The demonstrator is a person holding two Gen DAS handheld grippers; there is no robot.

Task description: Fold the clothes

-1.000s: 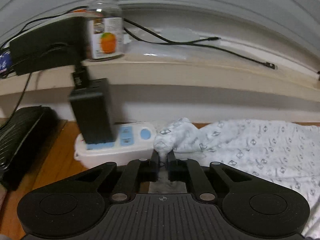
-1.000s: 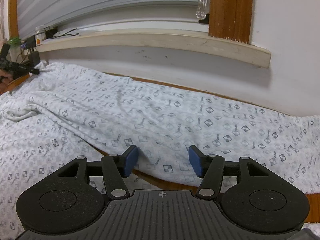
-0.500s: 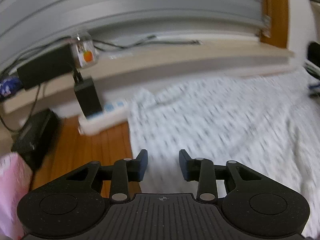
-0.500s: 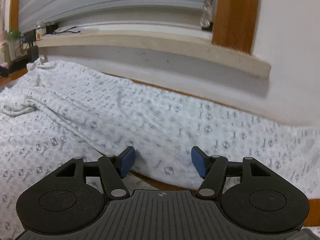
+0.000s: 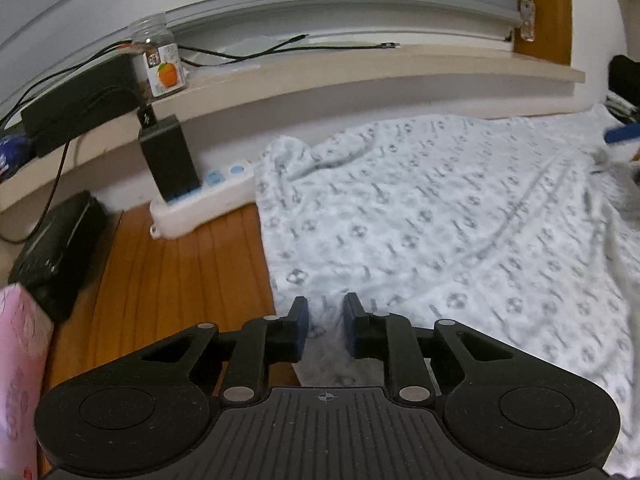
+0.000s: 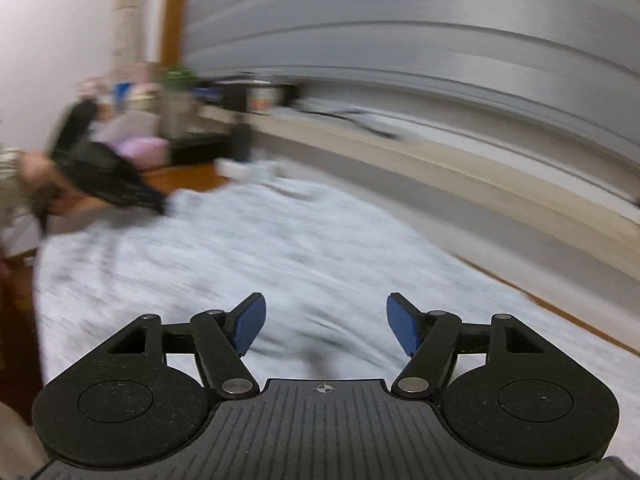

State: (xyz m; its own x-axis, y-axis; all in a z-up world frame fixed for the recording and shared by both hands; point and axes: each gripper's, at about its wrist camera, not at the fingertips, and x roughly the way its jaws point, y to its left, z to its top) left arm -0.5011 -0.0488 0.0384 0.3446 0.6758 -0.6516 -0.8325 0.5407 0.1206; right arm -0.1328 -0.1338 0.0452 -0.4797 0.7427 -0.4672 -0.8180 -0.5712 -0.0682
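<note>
A white garment with a small grey print [image 5: 440, 216] lies spread flat on the wooden floor below a window ledge. It also shows, blurred, in the right wrist view [image 6: 280, 256]. My left gripper [image 5: 325, 324] hovers over the garment's near left edge, jaws partly open with a narrow gap and nothing between them. My right gripper [image 6: 324, 324] is wide open and empty above the cloth. The left gripper shows as a dark blurred shape at the left of the right wrist view [image 6: 104, 176].
A white power strip [image 5: 200, 196] with a black adapter [image 5: 168, 160] lies against the wall by the garment's far left corner. A jar [image 5: 162, 62] and cables sit on the ledge. A black box [image 5: 56, 244] and a pink object [image 5: 20, 380] stand at left.
My left gripper let go of the garment's corner, opened and pulled back toward the near left edge. My right gripper stayed open and swung quickly to face left along the cloth.
</note>
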